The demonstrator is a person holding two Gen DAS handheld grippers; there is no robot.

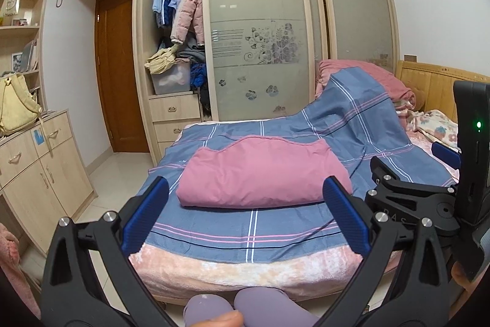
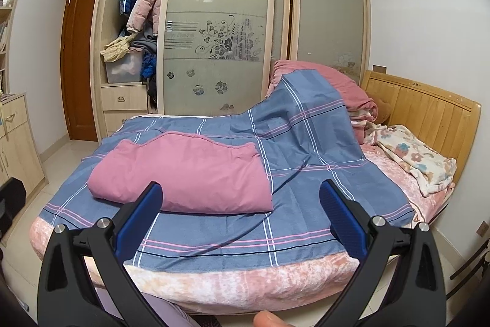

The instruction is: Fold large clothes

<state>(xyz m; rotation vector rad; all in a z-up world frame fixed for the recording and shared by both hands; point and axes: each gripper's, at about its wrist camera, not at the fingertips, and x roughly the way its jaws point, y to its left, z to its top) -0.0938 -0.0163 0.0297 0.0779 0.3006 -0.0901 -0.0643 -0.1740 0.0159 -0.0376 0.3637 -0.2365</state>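
- Landmark: the bed (image 1: 245,275), with a pink plush cover showing along its near edge.
- A blue plaid sheet (image 1: 275,235) lies spread over the bed; toward the headboard (image 2: 428,106) it rises in a peak over a heap of pink bedding (image 2: 343,79).
- Folded pink garment (image 1: 260,177) rests flat on the plaid sheet, on the foot half of the bed, well away from the headboard. Its near fold edge is rounded and thick; its far edge is wavy (possibly a gathered hem, cannot confirm).
- Left tool (image 1: 245,219): blue-padded fingers spread wide, nothing between them. It hangs off the near edge of the bed, apart from the garment.
- Right tool (image 2: 242,223): fingers likewise wide apart and empty, off the same near edge of the bed, garment ahead and slightly left of it. In the left wrist view its black body shows at the right side with a green light lit.
- A floral blanket (image 2: 419,161) lies crumpled on the bed by the headboard.
- Beyond the far side of the bed stands a wardrobe (image 1: 254,30) with frosted sliding doors; its open section holds hanging jackets and a clear bin.
- A fingertip and lilac-clad knees show at the bottom of the left wrist view, below the bed edge.
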